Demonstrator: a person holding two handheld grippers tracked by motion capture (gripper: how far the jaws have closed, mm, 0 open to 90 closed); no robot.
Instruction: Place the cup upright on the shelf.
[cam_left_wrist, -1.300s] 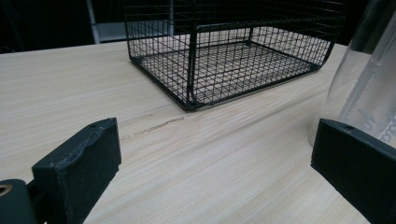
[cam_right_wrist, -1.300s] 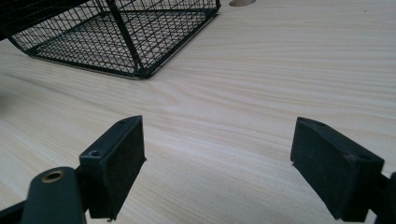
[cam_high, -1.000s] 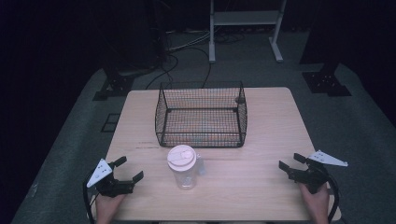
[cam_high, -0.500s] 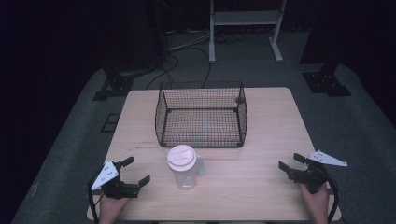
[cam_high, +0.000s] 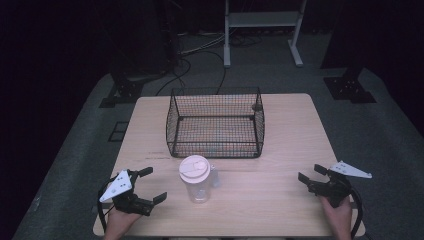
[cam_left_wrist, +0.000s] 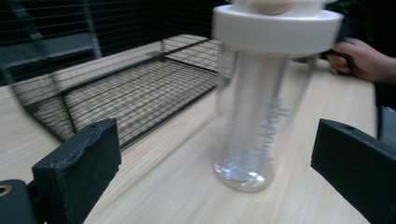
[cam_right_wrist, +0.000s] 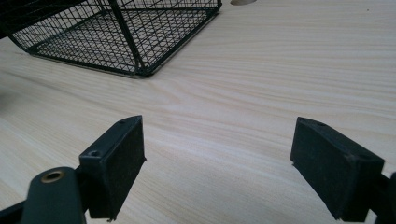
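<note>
A clear plastic bottle (cam_high: 196, 184) with a wide white lid stands upright near the table's front middle. In the left gripper view the same bottle (cam_left_wrist: 261, 107) rises straight ahead, just beyond the jaws. My left gripper (cam_high: 152, 186) is open at the front left, a short way left of the bottle, its jaws turned toward it. At the front right my right gripper (cam_high: 309, 174) is open too, low over bare wood (cam_right_wrist: 219, 140) and holding nothing. A black wire basket (cam_high: 216, 122) sits behind the bottle.
The wooden table (cam_high: 290, 130) has bare surface either side of the basket. The basket's corner (cam_right_wrist: 140, 70) lies ahead and left of the right jaws. A metal stand (cam_high: 262, 20) and cables lie on the dark floor beyond.
My left gripper has swung round and shifted right, toward the bottle. The right gripper, bottle and basket have stayed put.
</note>
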